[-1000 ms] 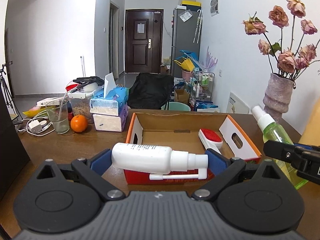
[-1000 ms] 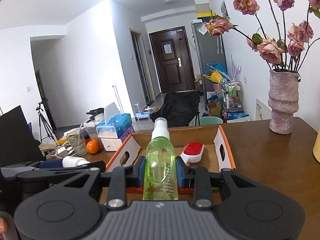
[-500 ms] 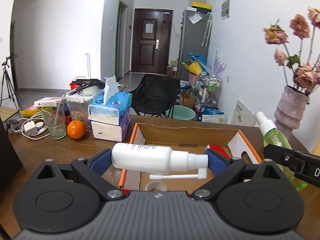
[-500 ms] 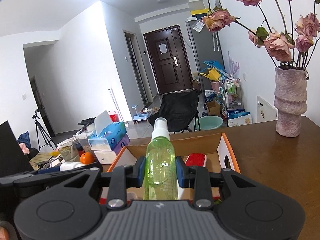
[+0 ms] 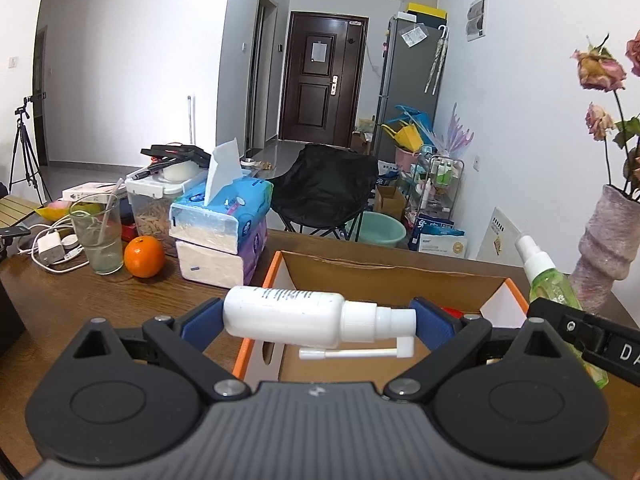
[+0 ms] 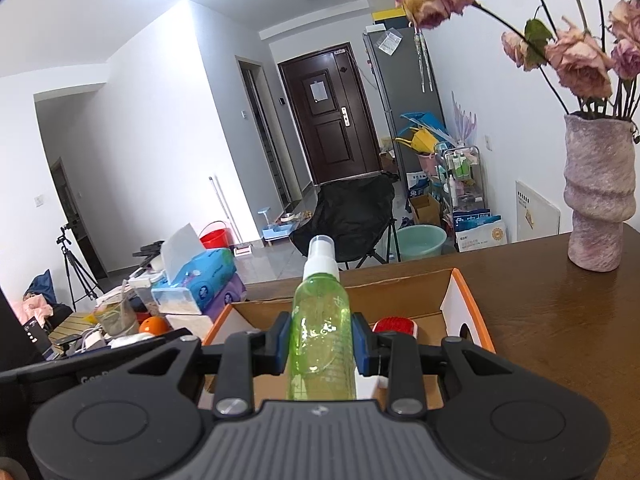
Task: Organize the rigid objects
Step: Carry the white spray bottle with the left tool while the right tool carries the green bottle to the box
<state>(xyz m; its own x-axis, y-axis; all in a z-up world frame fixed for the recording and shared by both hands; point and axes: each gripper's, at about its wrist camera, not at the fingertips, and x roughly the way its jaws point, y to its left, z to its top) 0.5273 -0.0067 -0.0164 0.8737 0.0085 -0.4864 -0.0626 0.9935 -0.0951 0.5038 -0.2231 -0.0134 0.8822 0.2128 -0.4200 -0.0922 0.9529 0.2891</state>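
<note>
My left gripper [image 5: 316,316] is shut on a white spray bottle [image 5: 284,311] that lies crosswise between its blue pads, nozzle to the right, above the near left corner of an open cardboard box [image 5: 384,276] with orange edges. My right gripper [image 6: 322,340] is shut on an upright green spray bottle [image 6: 320,332], held over the same box [image 6: 460,300]; that bottle [image 5: 550,280] also shows at the right of the left wrist view. A red and white brush [image 6: 394,326] lies inside the box, partly hidden.
On the brown table [image 5: 100,300] to the left stand stacked tissue packs [image 5: 220,236], an orange [image 5: 144,256], a glass [image 5: 98,236], a lidded food container [image 5: 154,204] and a charger with cables [image 5: 50,248]. A vase of dried roses [image 6: 598,192] stands at the right.
Both grippers have moved forward over the box with their bottles still gripped. The box's near wall and most of the brush have slid beneath the fingers.
</note>
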